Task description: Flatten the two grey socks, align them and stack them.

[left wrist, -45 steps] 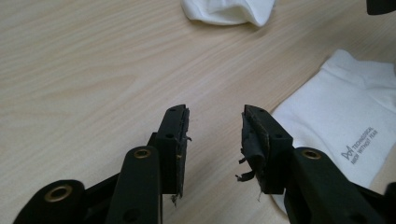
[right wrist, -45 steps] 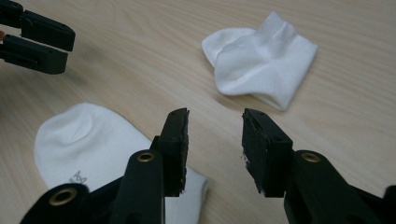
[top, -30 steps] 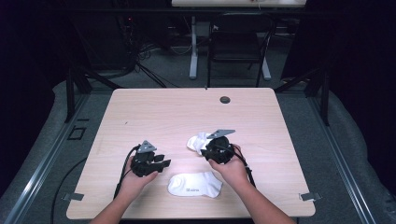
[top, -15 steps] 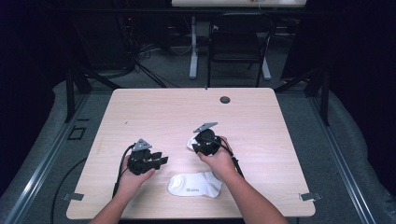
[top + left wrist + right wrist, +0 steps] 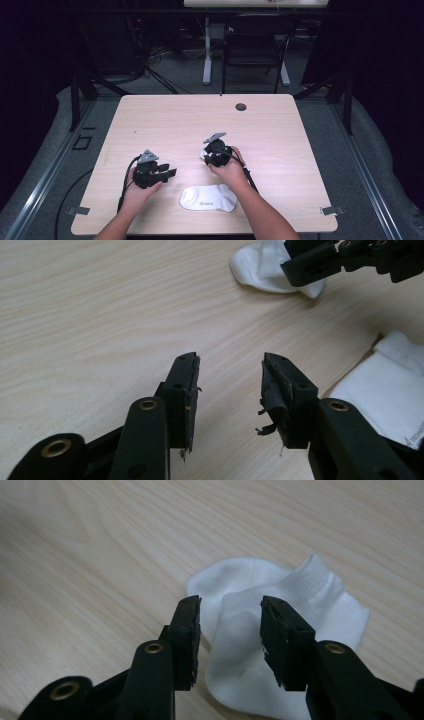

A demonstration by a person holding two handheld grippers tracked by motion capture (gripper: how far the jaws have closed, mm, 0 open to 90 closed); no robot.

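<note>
Socks, two, white, soft ribbed knit. Right gripper [image 5: 227,630] hovering jaws apart, just opened wider, over crumpled sock [image 5: 280,630], fabric lying below and between the pads, unpinched; likely lined up for a pinch near the cuff. Left gripper [image 5: 229,390] at 9 o'clock of it, also parted, opening a little, bare wood between the jaws, probably waiting. Flat sock [image 5: 207,198] at 6 o'clock, near the front edge. Pale wood-grain counter [image 5: 165,120], smooth; round dark grommet [image 5: 241,107] at 12 o'clock.
</note>
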